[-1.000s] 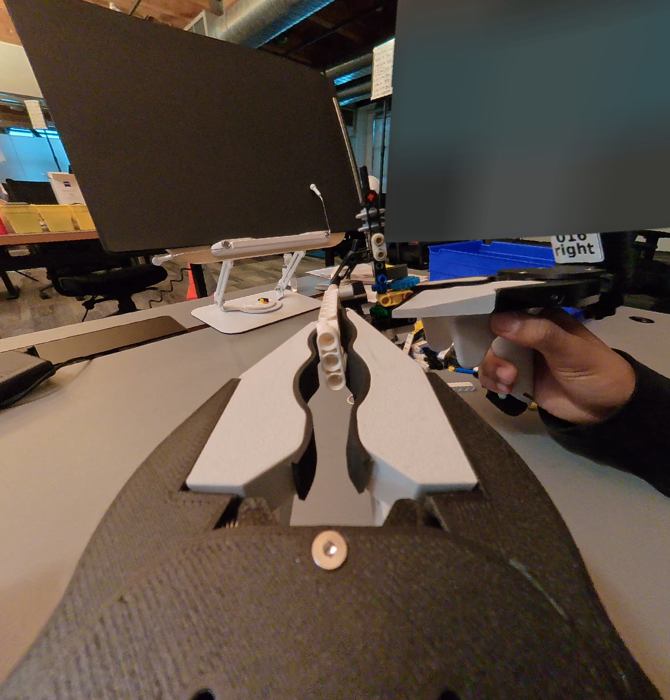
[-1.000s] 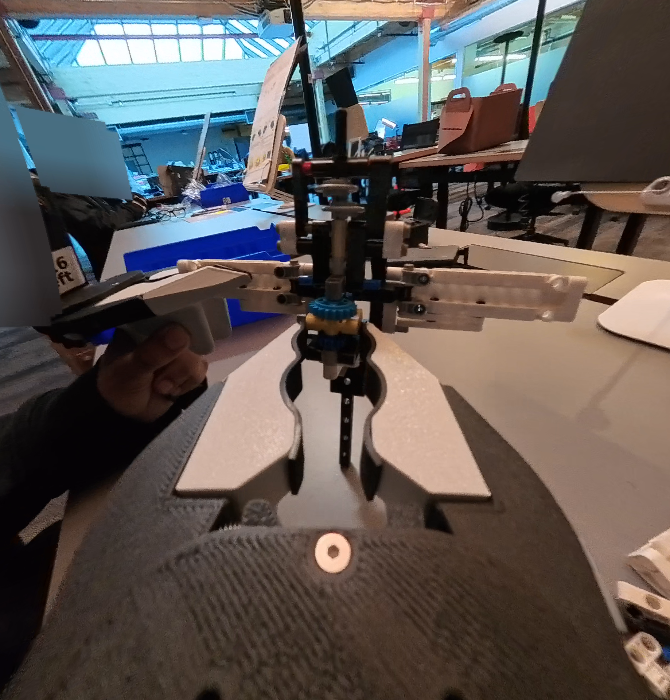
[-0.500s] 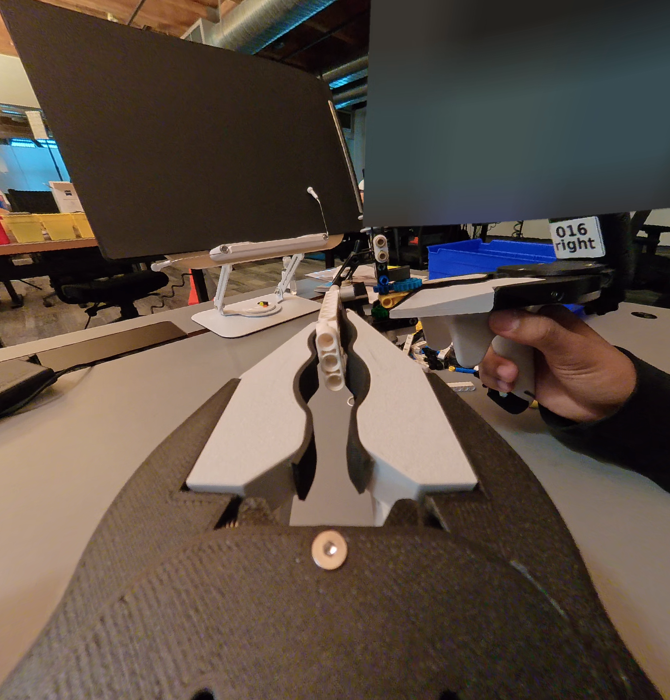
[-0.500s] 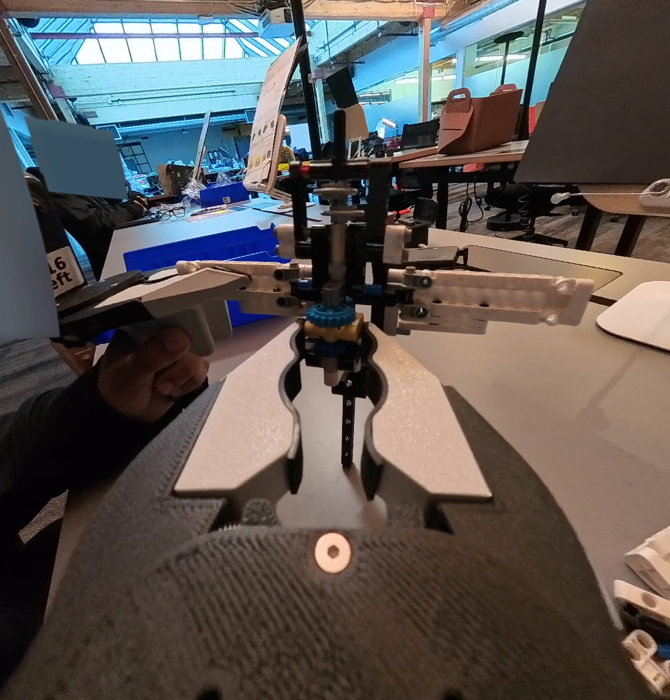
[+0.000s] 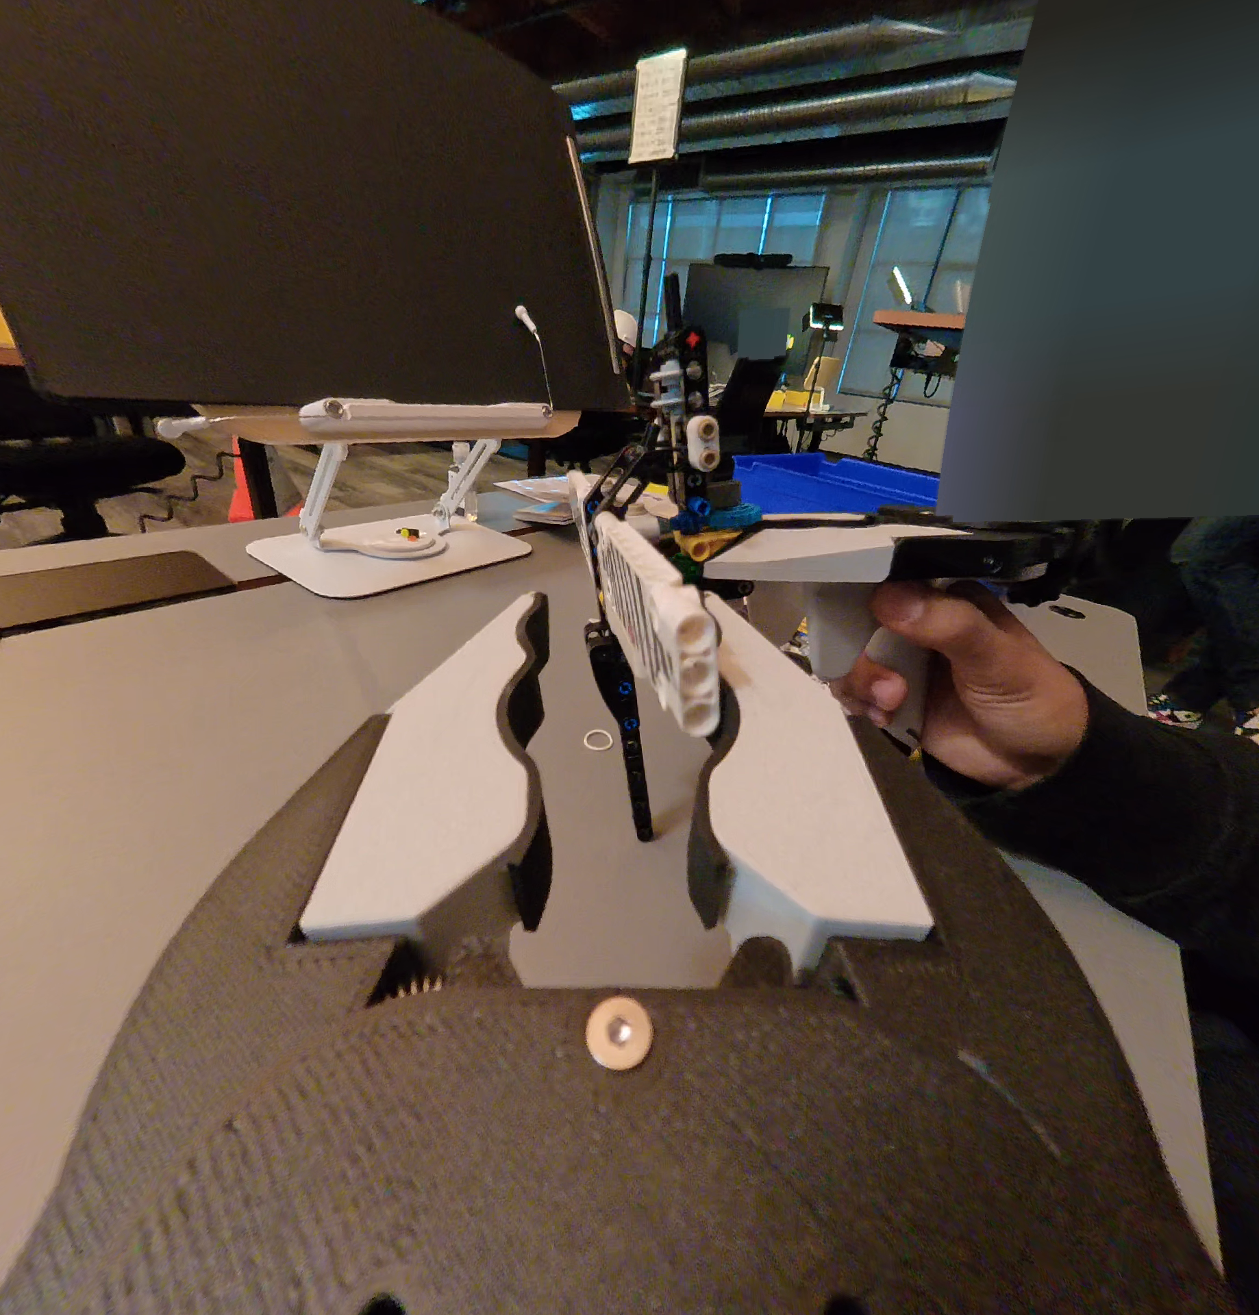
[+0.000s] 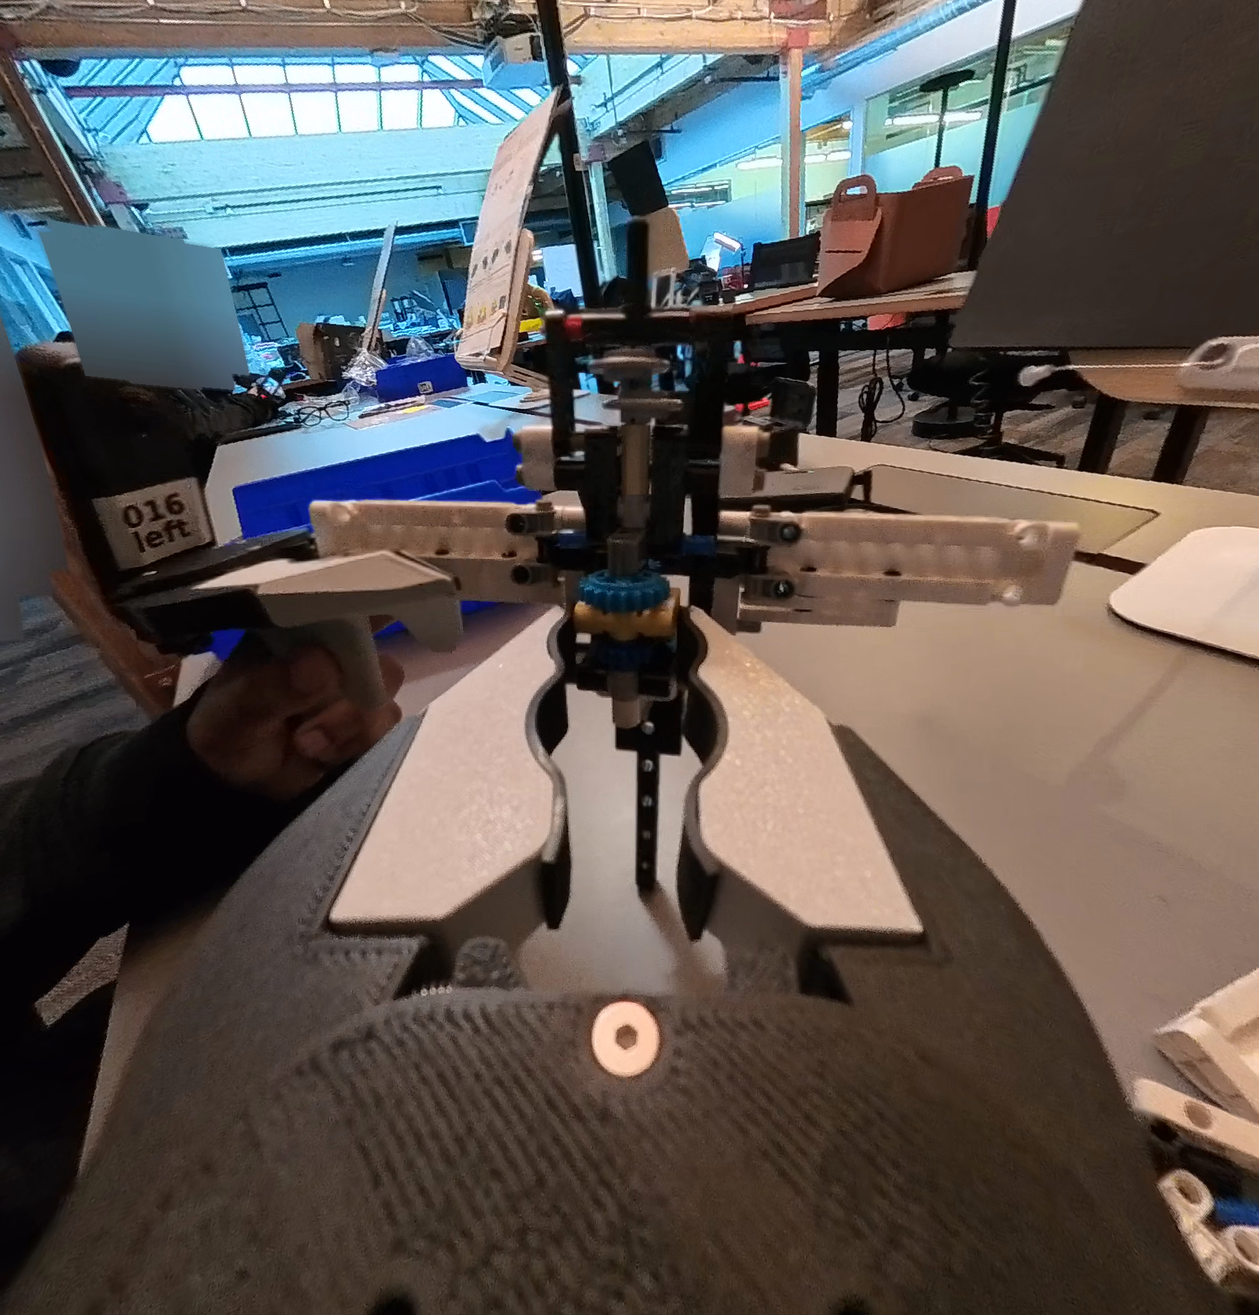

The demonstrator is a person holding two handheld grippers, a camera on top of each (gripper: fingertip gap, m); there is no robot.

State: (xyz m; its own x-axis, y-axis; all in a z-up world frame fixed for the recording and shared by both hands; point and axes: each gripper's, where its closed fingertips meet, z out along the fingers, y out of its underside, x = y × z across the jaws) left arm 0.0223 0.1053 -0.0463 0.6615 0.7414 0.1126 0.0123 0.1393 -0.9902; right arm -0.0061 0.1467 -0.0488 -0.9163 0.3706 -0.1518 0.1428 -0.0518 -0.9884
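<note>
— Where does the brick model [image 6: 634,541] sit?
— Above the tabletop [image 6: 968,747], its lower hub between the right gripper [image 6: 623,640] fingers, one beam reaching left, one right.
— And the left gripper [image 5: 634,640]?
— Left of the model; the left beam's end lies between its spread fingers, against the right one.
— Behind?
— A bin [image 6: 370,491] far left, a stand [image 5: 392,548] far right.

We cannot tell whether the white beam [image 5: 655,626] touches the left claw's [image 5: 630,619] right finger [image 5: 790,747], since the beam's tip hides that finger's inner pad. Between the right claw's [image 6: 627,640] fingers, the toy model's [image 6: 634,512] gears are blurred, and its black frame covers both pads where they close on it. Well right of that claw, a pile of white pieces [image 6: 1231,1096] is cut by the picture's edge, too blurred for us to sort.
</note>
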